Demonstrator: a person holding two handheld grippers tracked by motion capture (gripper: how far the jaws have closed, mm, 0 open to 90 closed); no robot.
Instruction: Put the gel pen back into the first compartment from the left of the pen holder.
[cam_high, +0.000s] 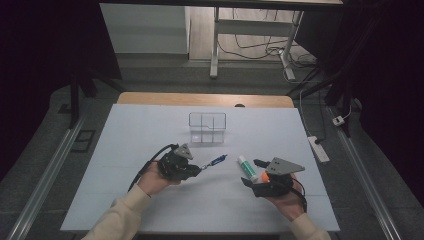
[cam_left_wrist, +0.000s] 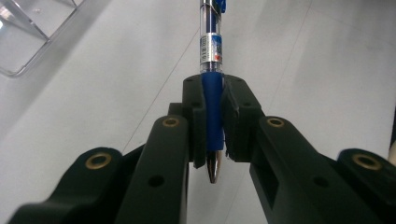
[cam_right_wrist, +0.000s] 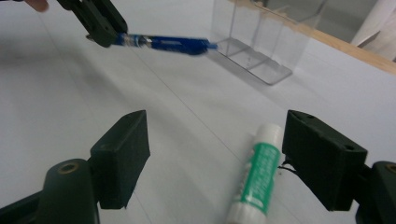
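A white table (cam_high: 150, 200) with a wooden strip along its far edge carries two things. A clear plastic organizer (cam_high: 207, 128), split into compartments, stands near the middle of the far half. A glue stick (cam_high: 247, 167) with a green label and white ends lies flat on the near right part, well apart from the organizer, its length running slantwise toward the near right.

Clear divided organizer (cam_high: 207, 128) on white table (cam_high: 125, 165); power strip (cam_high: 318, 148) on floor.
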